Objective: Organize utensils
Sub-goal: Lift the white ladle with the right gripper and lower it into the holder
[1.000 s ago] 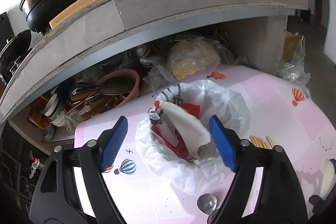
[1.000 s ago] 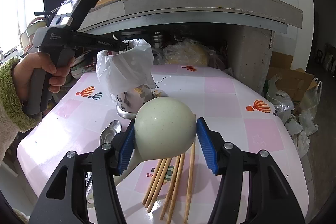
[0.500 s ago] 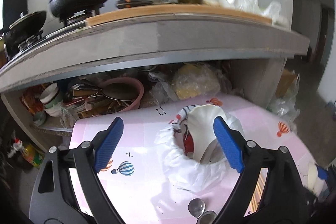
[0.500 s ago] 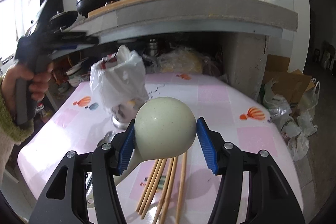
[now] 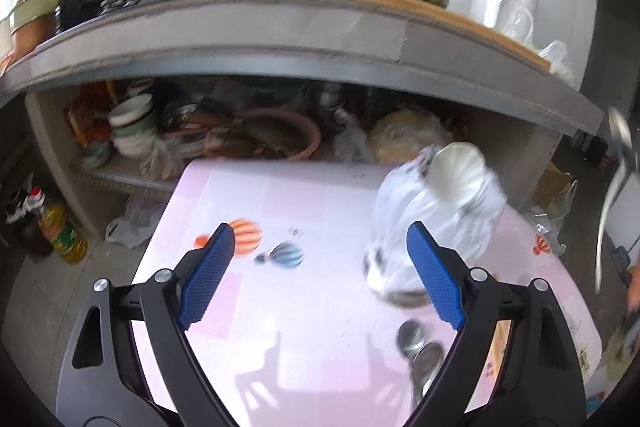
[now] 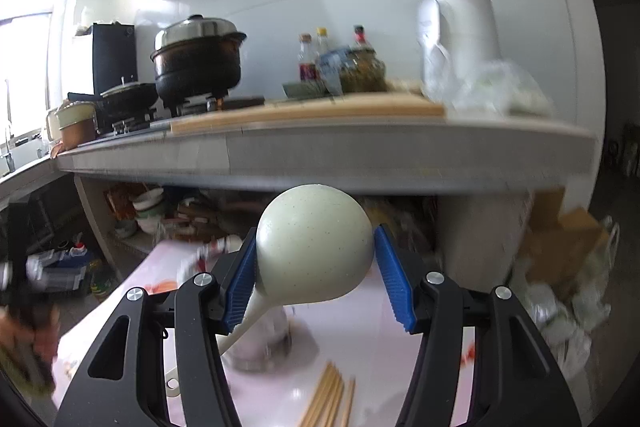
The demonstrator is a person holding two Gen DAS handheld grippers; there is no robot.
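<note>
My right gripper (image 6: 315,233) is shut on the round bowl of a pale green ladle (image 6: 316,255), held up above the pink table (image 6: 384,331). The ladle's handle slants down to the lower left. My left gripper (image 5: 320,229) is open over the table with nothing between its fingers. To its right stands a utensil holder wrapped in a white plastic bag (image 5: 436,215), with a white spoon (image 5: 456,175) sticking out of it. Two metal spoons (image 5: 418,343) lie on the table in front of the holder. Wooden chopsticks (image 6: 328,403) lie below the ladle.
A grey stone counter (image 5: 280,35) overhangs the table's far side, with a black pot (image 6: 196,67), bottles (image 6: 320,59) and a white appliance (image 6: 456,27) on it. The shelf under it is crammed with bowls (image 5: 128,127) and pans. Bags and a carton (image 6: 568,247) lie on the floor at right.
My left gripper has swung left, away from the bagged holder, which now sits at the right of its view. My right gripper has risen with the ladle, and the counter top has come into view.
</note>
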